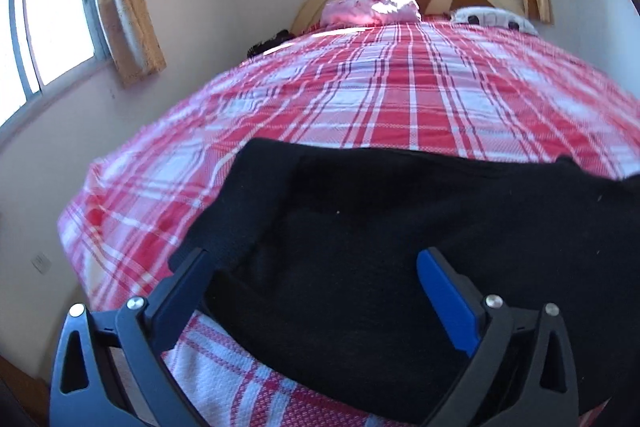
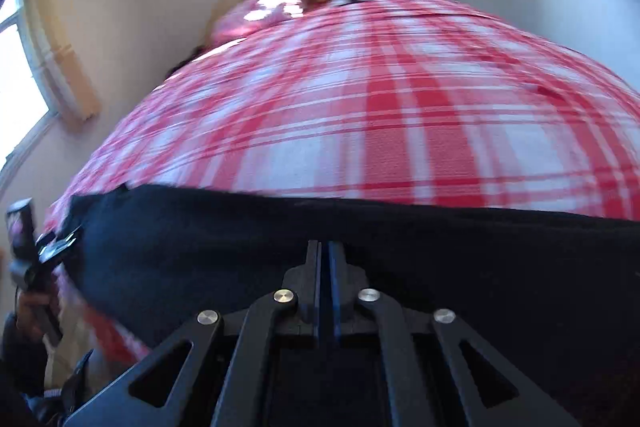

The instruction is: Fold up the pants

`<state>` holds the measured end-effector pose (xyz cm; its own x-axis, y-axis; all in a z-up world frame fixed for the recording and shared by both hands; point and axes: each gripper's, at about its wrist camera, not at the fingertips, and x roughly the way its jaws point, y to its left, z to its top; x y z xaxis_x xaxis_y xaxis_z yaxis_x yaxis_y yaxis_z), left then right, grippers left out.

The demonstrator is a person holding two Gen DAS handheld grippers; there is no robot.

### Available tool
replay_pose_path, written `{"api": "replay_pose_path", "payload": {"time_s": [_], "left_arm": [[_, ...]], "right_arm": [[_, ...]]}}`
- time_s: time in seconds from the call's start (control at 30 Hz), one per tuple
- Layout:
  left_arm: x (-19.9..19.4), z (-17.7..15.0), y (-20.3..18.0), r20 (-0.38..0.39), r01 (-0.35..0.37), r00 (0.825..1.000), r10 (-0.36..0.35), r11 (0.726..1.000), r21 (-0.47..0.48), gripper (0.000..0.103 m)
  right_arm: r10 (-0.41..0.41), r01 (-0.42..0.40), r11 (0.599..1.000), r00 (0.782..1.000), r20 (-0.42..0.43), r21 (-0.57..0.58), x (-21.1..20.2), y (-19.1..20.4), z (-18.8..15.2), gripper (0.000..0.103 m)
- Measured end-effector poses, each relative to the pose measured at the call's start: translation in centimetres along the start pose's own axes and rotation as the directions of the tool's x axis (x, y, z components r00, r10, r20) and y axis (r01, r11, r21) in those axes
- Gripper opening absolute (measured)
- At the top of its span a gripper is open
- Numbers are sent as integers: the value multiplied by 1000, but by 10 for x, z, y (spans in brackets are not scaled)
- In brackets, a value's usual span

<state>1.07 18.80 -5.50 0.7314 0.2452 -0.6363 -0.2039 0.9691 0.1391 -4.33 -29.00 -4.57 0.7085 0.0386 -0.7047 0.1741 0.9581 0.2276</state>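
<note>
I see the black knit fabric pants (image 1: 360, 227) spread flat as one broad dark sheet on the red-and-white plaid bedspread (image 1: 380, 99), their far edge running straight across.

My left gripper (image 1: 316, 259) stands with its blue-lined fingers (image 1: 444, 295) wide apart, and the pants lie directly under and ahead of it, filling the gap between the fingers; whether the tips touch the cloth I cannot tell. My right gripper (image 2: 325, 251) has its fingers pressed together with only a thin seam between them. The pants (image 2: 440, 247) lie just beneath and ahead of its tip, but I cannot make out whether any cloth is pinched in that seam.

The left view is sharp and shows the near-left corner of the pants, with bedspread showing below it beside the left finger. The right view is smeared, and at its left edge it catches the other gripper's body (image 2: 52, 247) with a hand (image 2: 30, 307) behind it.
</note>
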Motion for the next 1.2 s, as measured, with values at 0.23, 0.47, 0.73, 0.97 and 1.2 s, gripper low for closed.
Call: {"api": "replay_pose_path", "payload": {"time_s": [0.23,0.47,0.73,0.97,1.2], "left_arm": [[-12,4,2,75,35,997,-32,999,-38,103],[-16,2,13,126,33,992,-28,999,-39,103],[0,-12,14,91,45,995,-40,997,-55,103],[2,-11,14,85,51,995,-45,997,-61,103],[3,-11,13,87,51,995,-46,997,-61,103]], "right_arm": [[-92,94,995,993,70,-35,-29,45,21,12],[495,-497,868,867,-58,-12,32,159,59,60],[386,-446,875,878,-283,-190,133,253,46,40],[390,-487,838,849,-356,-245,147,283,26,26],[396,-474,865,845,-359,-162,167,280,40,26]]}}
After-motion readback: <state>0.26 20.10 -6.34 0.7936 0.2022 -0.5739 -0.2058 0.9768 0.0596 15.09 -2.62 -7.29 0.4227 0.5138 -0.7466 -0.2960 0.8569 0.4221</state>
